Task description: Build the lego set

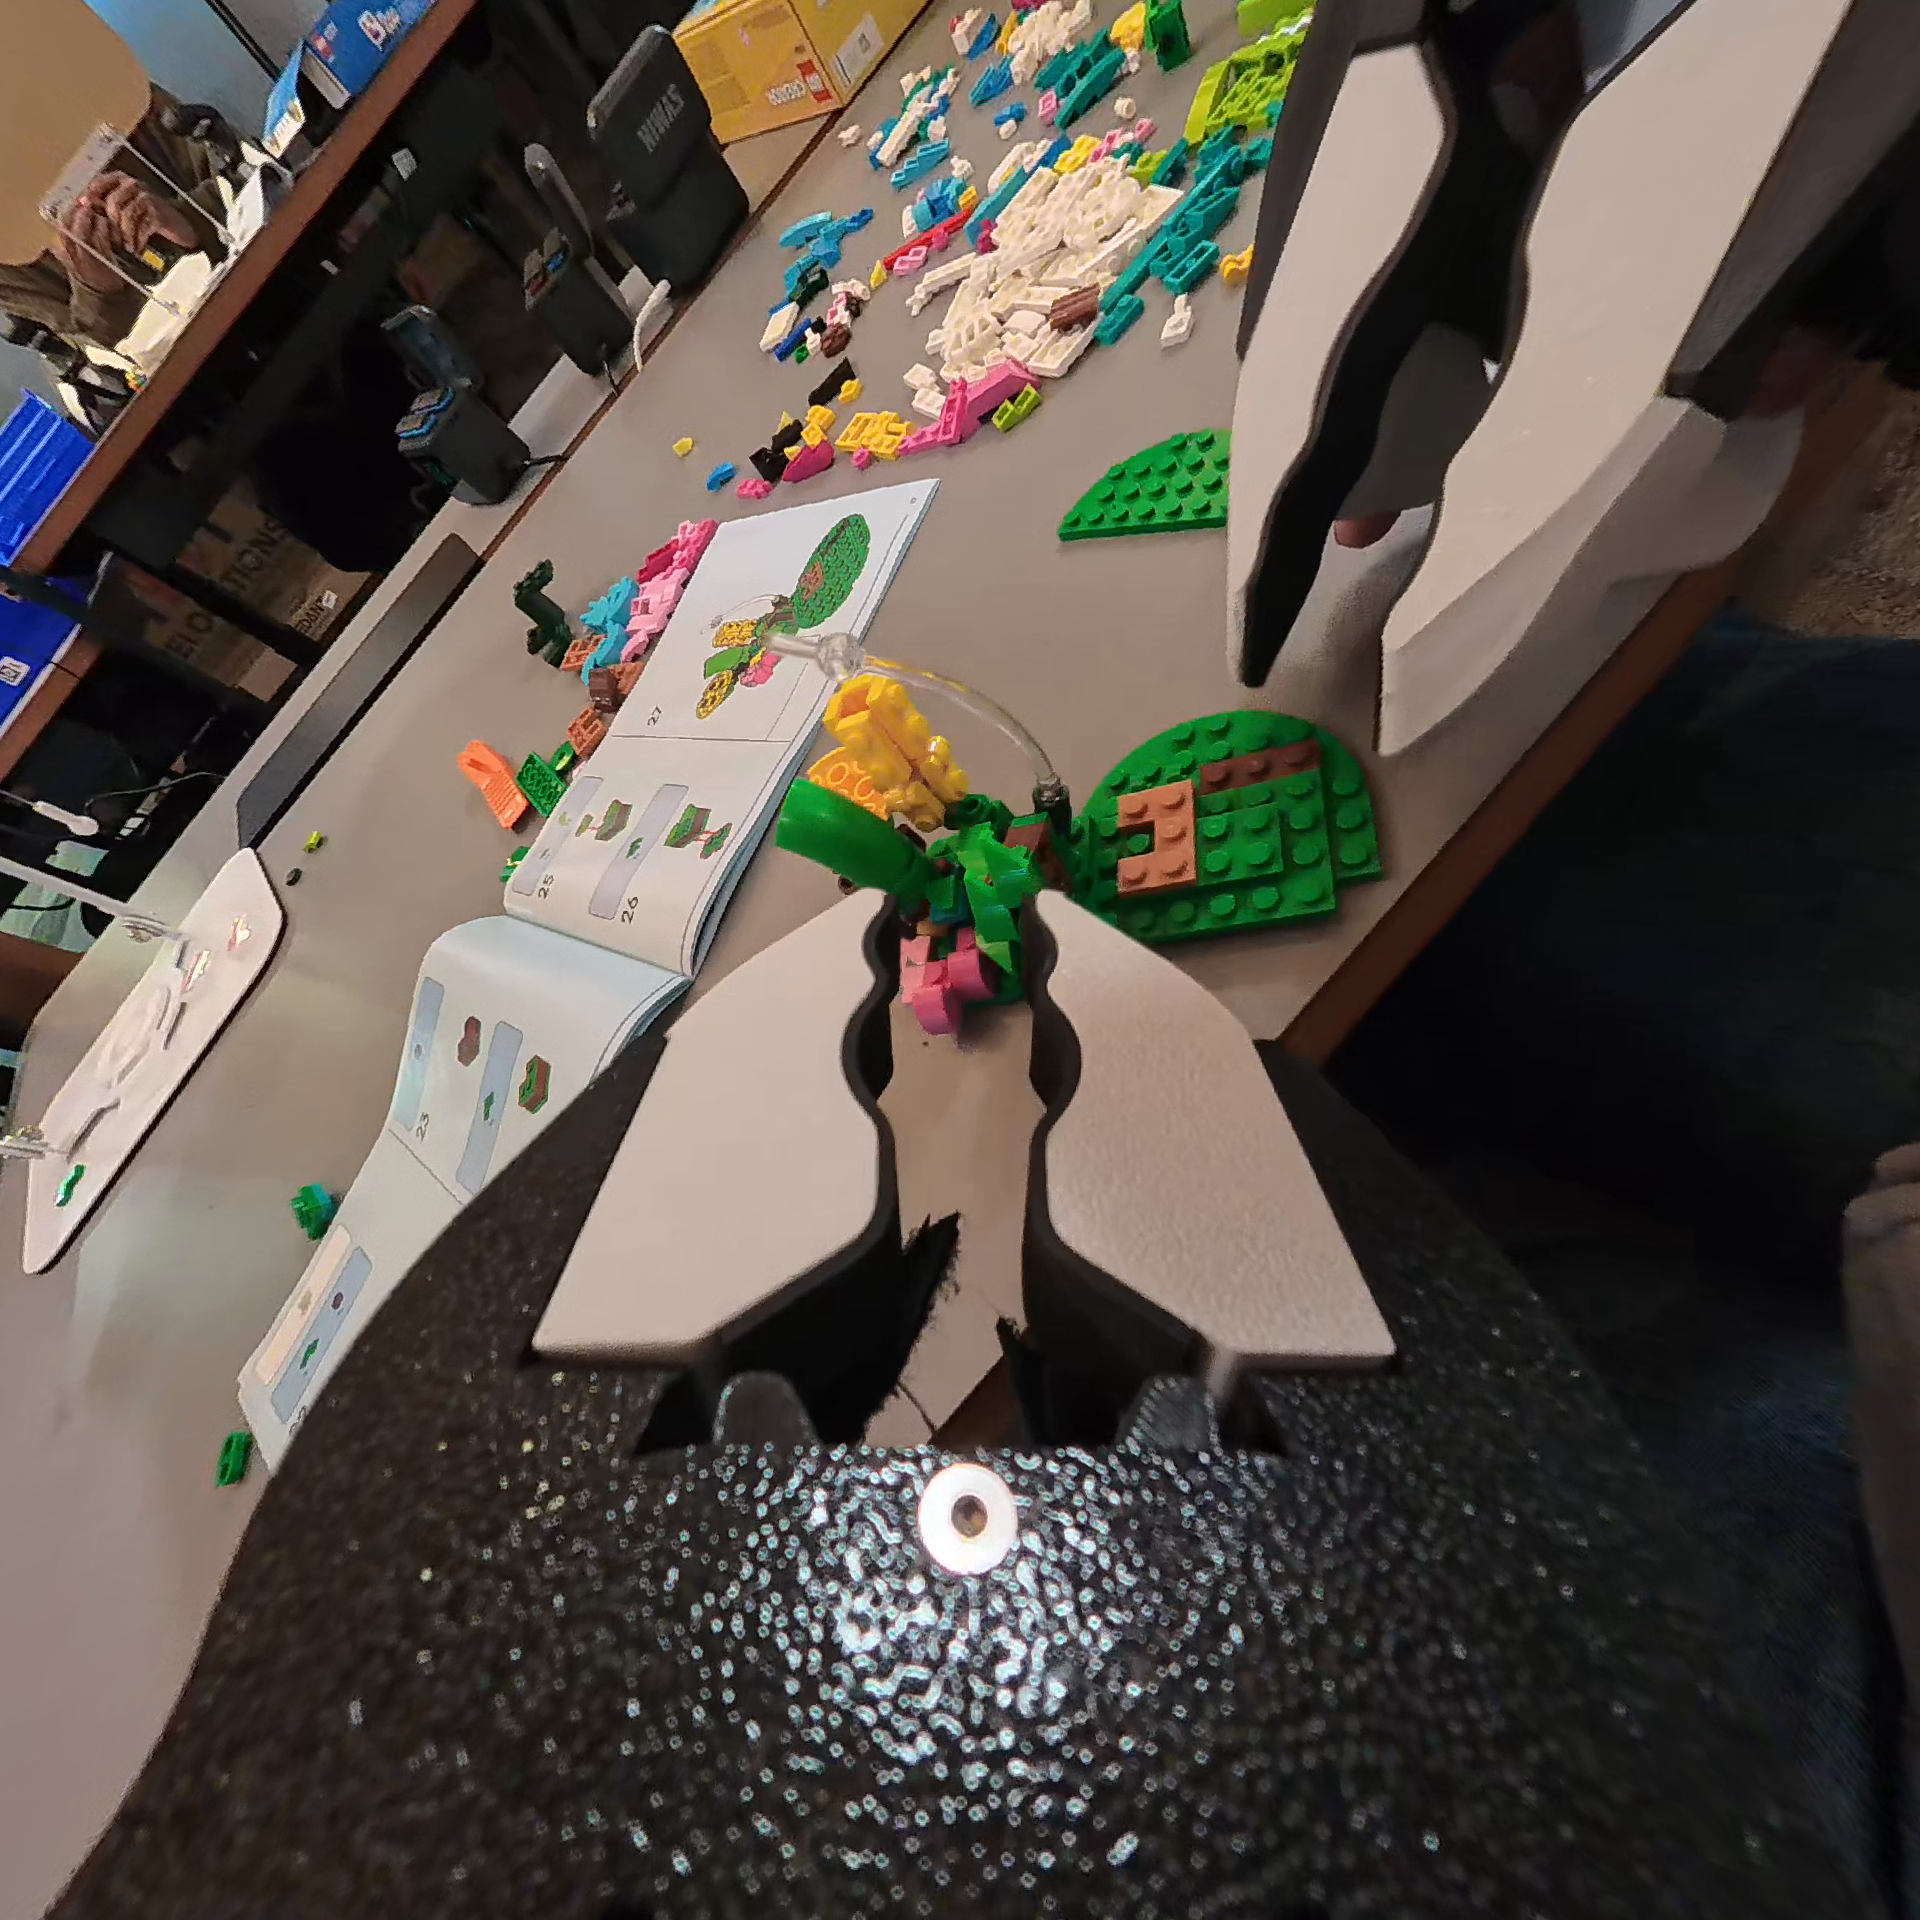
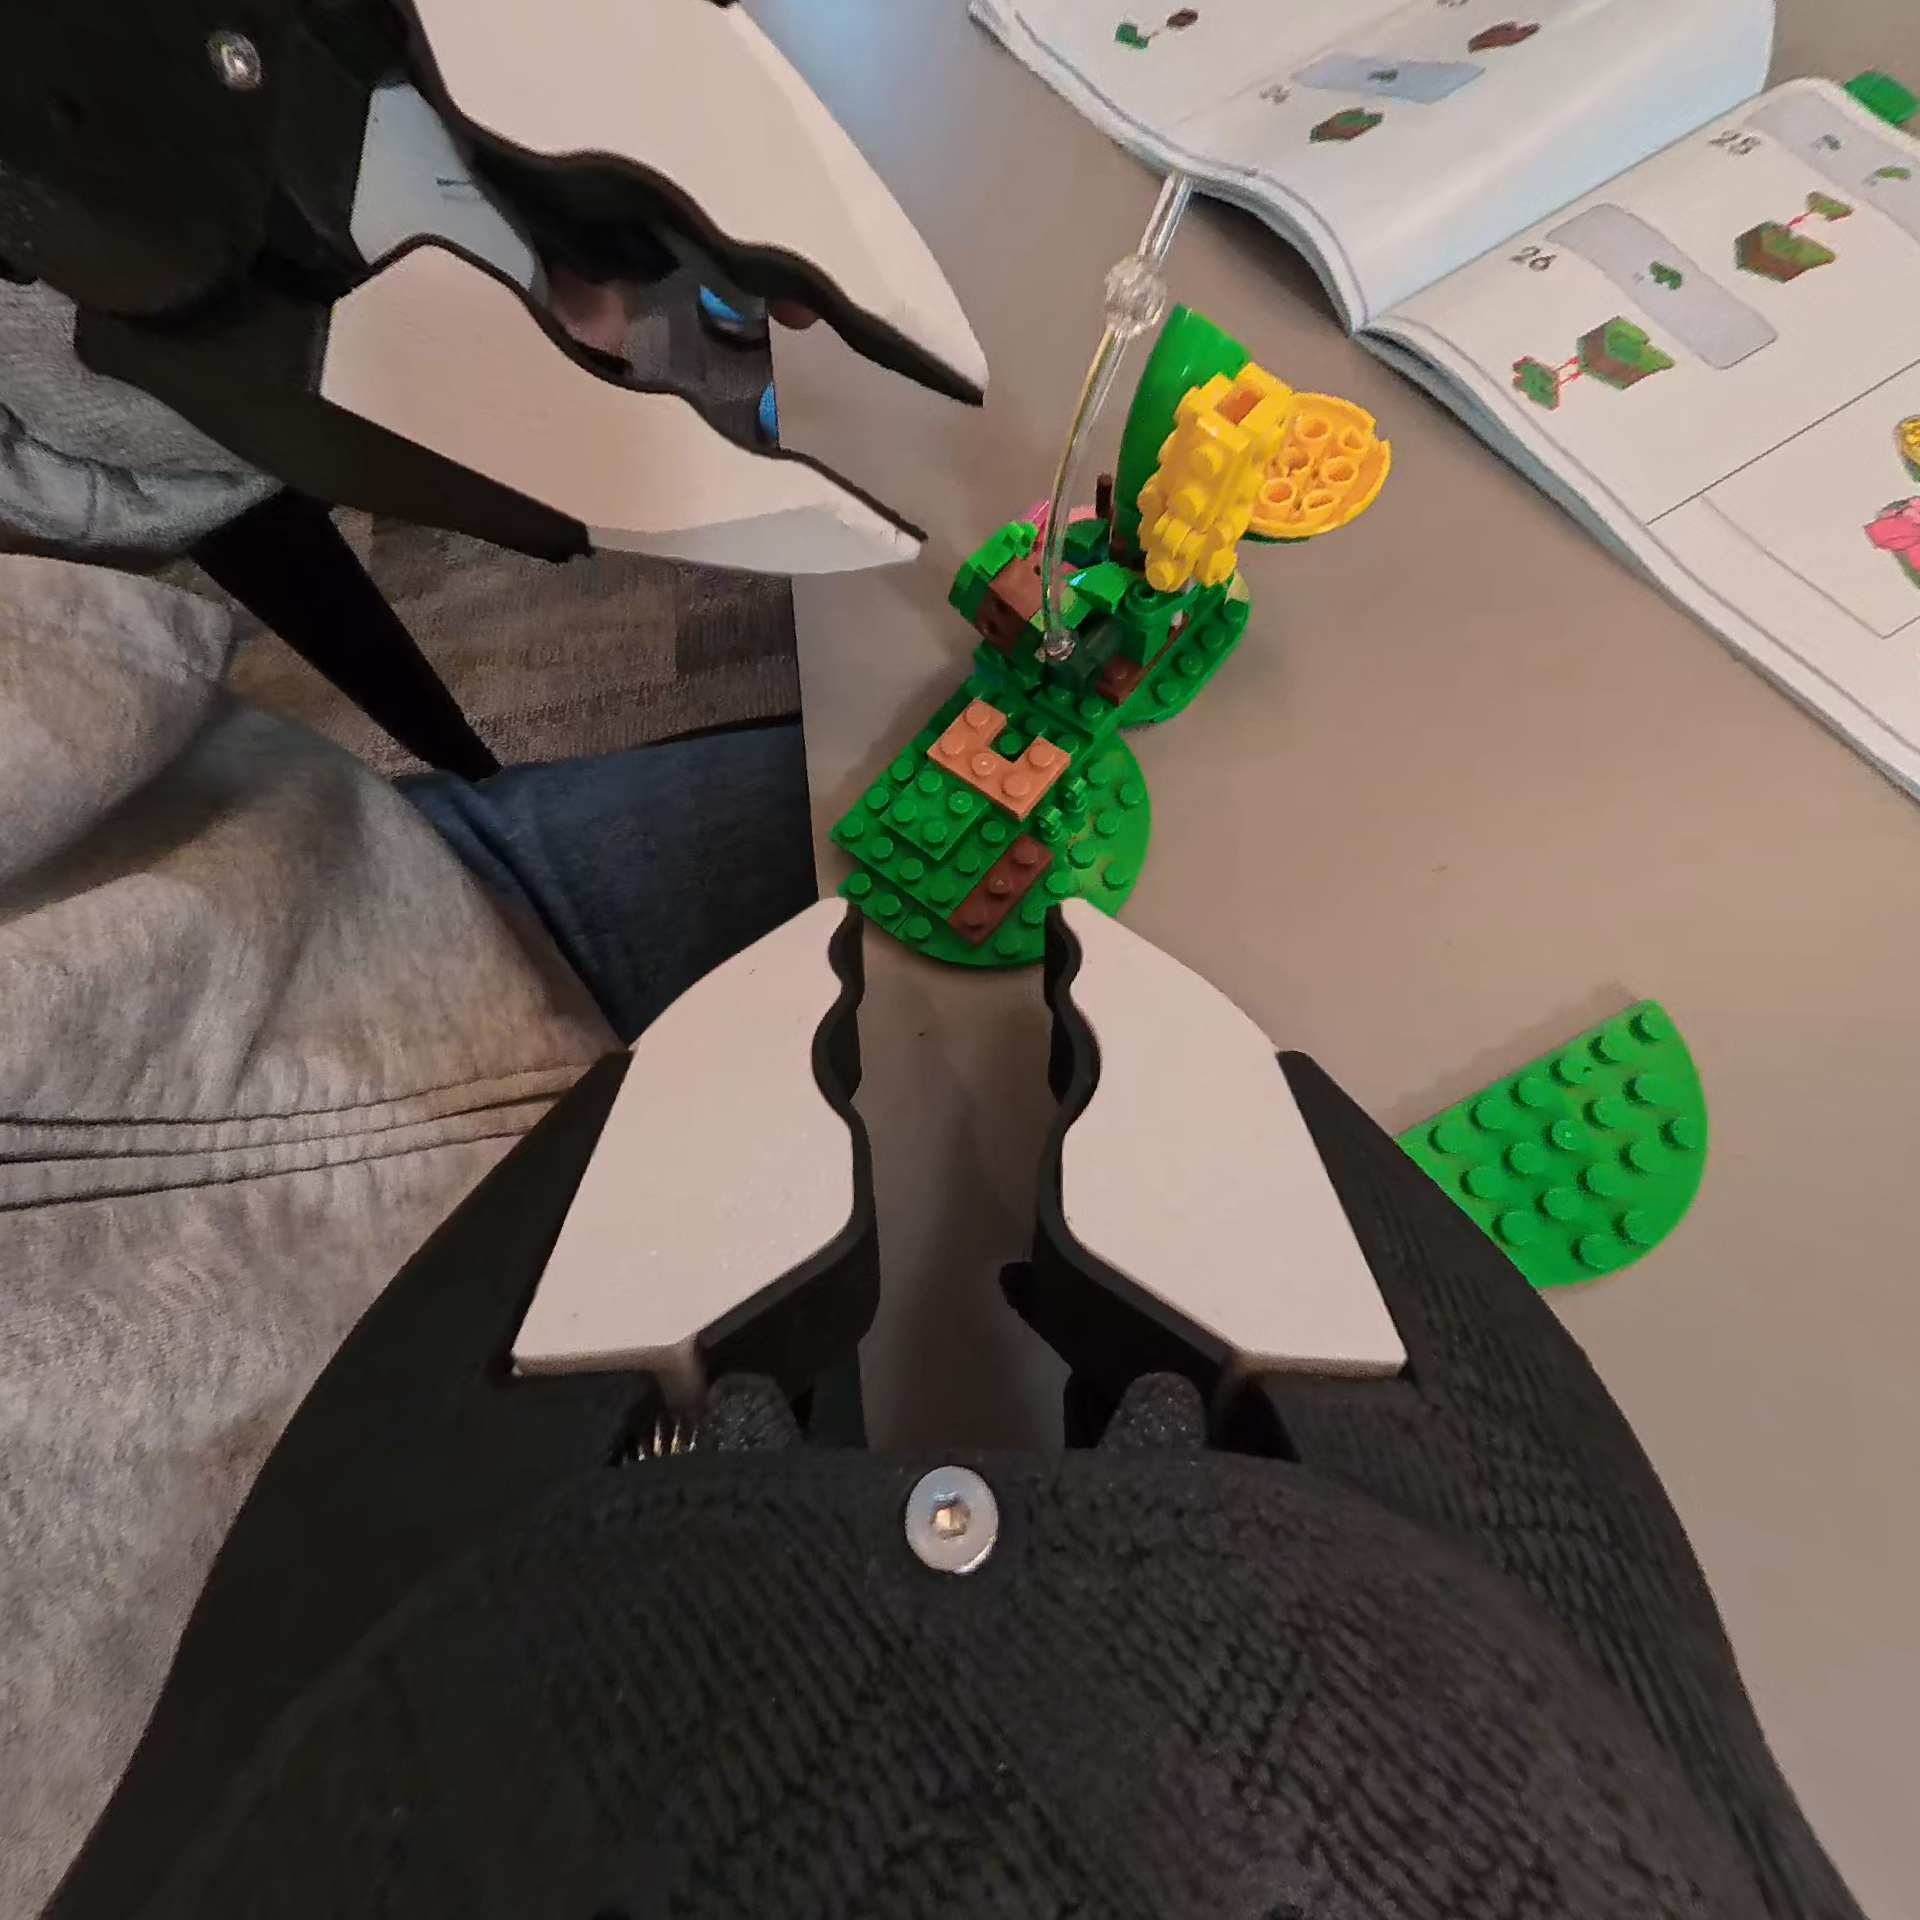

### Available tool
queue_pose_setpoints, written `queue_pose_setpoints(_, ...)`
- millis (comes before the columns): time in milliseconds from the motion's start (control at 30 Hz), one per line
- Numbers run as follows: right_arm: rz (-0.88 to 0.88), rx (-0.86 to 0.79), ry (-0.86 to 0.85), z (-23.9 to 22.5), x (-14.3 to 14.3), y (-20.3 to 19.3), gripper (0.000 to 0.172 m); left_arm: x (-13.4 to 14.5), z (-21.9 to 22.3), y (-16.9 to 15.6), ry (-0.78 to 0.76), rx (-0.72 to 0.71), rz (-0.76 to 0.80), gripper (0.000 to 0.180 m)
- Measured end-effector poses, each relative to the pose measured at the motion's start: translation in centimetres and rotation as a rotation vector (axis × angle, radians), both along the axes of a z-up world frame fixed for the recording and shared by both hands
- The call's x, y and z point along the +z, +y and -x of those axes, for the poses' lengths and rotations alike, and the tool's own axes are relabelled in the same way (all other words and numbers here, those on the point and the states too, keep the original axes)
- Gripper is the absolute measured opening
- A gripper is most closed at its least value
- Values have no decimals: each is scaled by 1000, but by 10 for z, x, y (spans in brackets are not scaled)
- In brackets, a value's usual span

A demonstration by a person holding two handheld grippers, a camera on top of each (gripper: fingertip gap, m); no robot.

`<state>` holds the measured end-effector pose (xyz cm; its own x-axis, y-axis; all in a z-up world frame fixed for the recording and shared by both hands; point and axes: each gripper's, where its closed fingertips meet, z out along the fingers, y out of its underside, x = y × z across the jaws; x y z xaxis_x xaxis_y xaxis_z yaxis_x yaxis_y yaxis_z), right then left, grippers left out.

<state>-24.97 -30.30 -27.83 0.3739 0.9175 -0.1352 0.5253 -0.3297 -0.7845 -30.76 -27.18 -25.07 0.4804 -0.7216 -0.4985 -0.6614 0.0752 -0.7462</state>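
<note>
Brick model: layered green half-round plates with one tan and one brown plate set on top, standing flat on the grey table, hard by its near edge.

- Built part: a cluster of green leaves, pink pieces and a yellow flower stands at the model's far end. A clear curved rod rises from the cluster.
- Not joined: a second green half-round plate lies apart to the right. A large spread of loose bricks lies farther up the table, with a smaller heap and an orange tool beside the open instruction booklet.
- Left gripper: jaws apart, nothing held. Its own view lines the pink and green cluster up between the fingertips. The right wrist view shows those tips raised and just beside the cluster, apparently short of touching it.
- Right gripper: jaws apart, gripping nothing. The near rim of the model's base shows between the fingertips. Seen from the left wrist, the tips hang over that rim; contact with it cannot be made out with certainty.
- Edges and room: the table edge runs close along the model's left side, with a person's lap beyond it. Bare table lies to the right, between the model and the booklet. The two grippers face each other across the model, near one another.
</note>
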Motion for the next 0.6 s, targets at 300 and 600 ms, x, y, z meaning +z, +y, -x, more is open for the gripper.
queue_pose_setpoints(300, -232, 56, 42, 9, 14, -5, 47, 4, -1, -15, -30, -115, -11, 24)
queue_pose_setpoints(600, -554, 129, -134, 16, 14, -24, 48, 7, 1, -42, -38, -311, -53, 27)
